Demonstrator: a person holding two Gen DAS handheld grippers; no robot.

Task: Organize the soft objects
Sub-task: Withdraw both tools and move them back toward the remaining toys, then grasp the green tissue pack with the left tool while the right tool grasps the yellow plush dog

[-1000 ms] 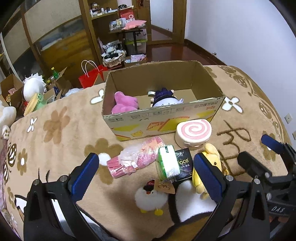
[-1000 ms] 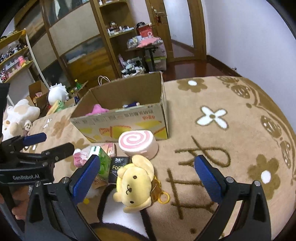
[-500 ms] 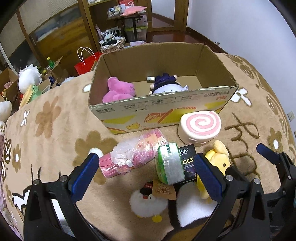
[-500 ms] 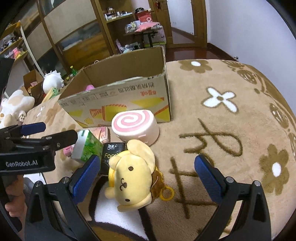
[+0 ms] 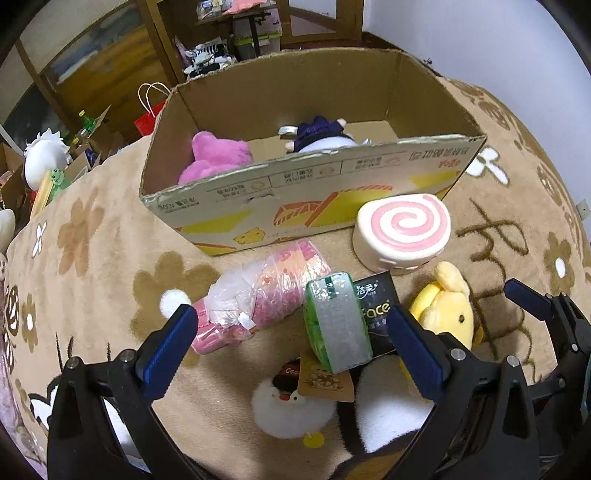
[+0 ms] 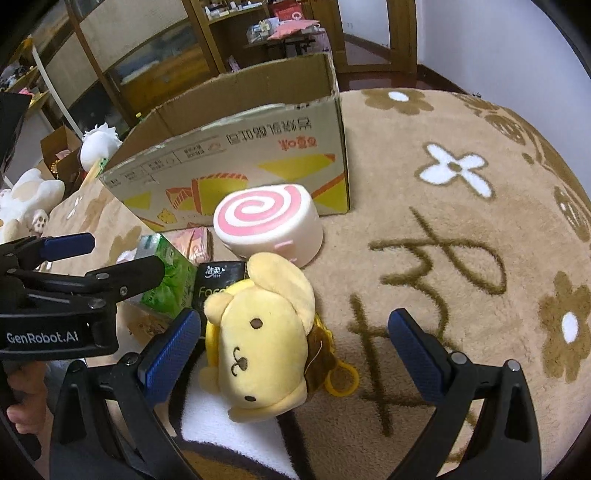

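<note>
An open cardboard box (image 5: 332, 192) stands on the rug and holds a pink plush (image 5: 214, 157) and a purple-and-white plush (image 5: 325, 138). In front of it lie a pink swirl cushion (image 5: 404, 230), a pink wrapped pack (image 5: 266, 295), a green tissue pack (image 5: 336, 326), a black tissue pack (image 5: 376, 310), a white chick plush (image 5: 291, 408) and a yellow dog plush (image 6: 258, 332). My left gripper (image 5: 291, 354) is open above the green pack. My right gripper (image 6: 295, 347) is open around the yellow dog plush.
The beige flowered rug (image 6: 461, 229) extends to the right. Beyond its left edge are boxes, a red bag (image 5: 147, 114) and white plush toys (image 6: 26, 199). Shelves and a small table (image 5: 251, 22) stand at the back by the white wall.
Both grippers have moved forward and lower toward the pile. The yellow dog plush now lies between the right fingers; the green pack lies between the left ones.
</note>
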